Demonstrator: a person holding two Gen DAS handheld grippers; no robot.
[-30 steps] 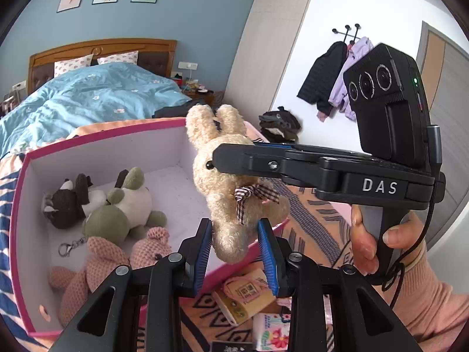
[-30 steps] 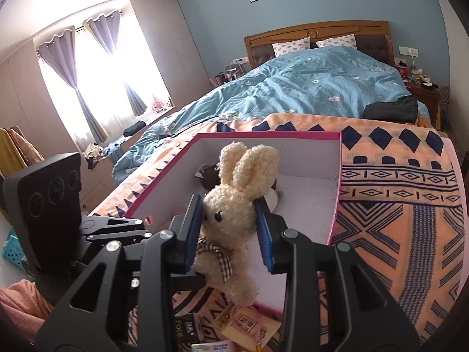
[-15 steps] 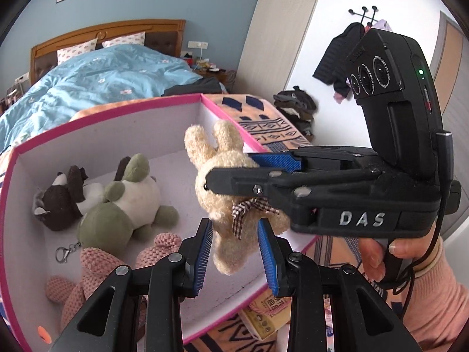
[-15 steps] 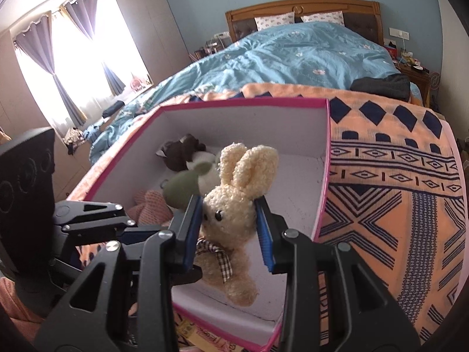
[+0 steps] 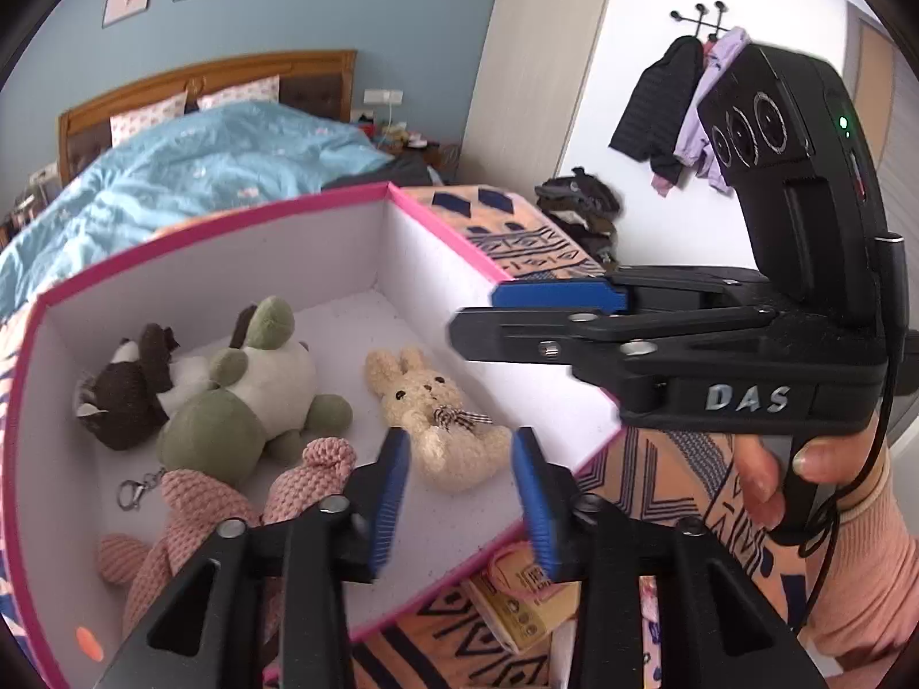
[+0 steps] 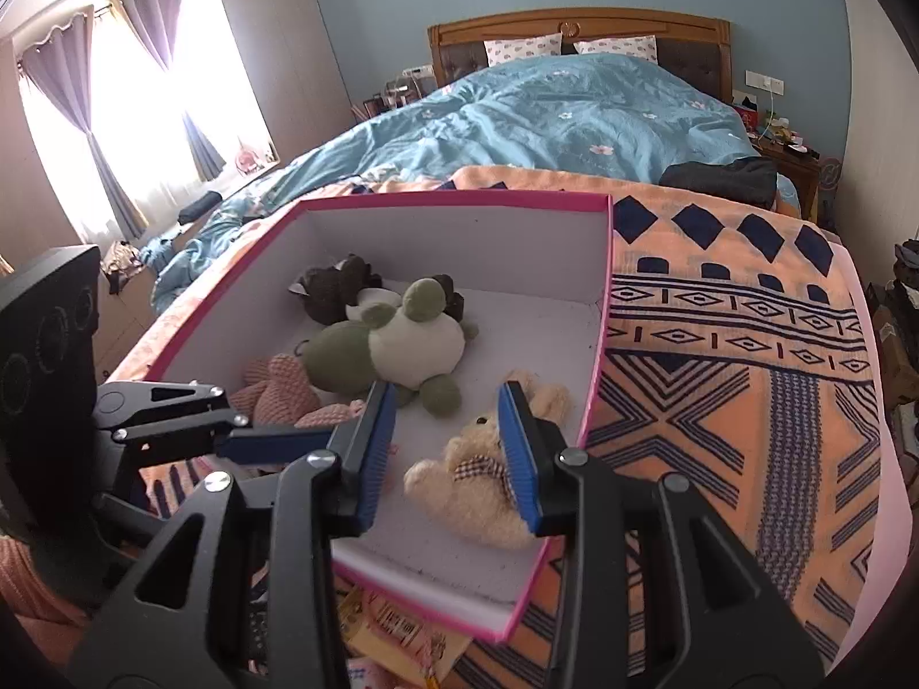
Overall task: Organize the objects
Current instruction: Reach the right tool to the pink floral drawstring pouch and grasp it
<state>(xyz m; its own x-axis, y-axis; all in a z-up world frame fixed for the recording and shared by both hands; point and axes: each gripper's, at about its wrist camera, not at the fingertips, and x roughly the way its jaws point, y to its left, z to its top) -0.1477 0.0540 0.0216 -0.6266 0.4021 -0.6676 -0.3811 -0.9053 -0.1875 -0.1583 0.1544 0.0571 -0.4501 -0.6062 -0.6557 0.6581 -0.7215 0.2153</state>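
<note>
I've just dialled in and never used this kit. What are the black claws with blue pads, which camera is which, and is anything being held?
No robot arm here: a person holds a hand-held claw in each hand, each with a fisheye camera looking along its fingers. The left view shows the left claw below and the right claw from the side, gripped by a hand. The right view shows the right claw. Both jaws have just been opening and nothing is held. The cream bunny lies in the pink-rimmed box on the bed, beside a green plush, a brown plush and a pink knitted one.
</note>
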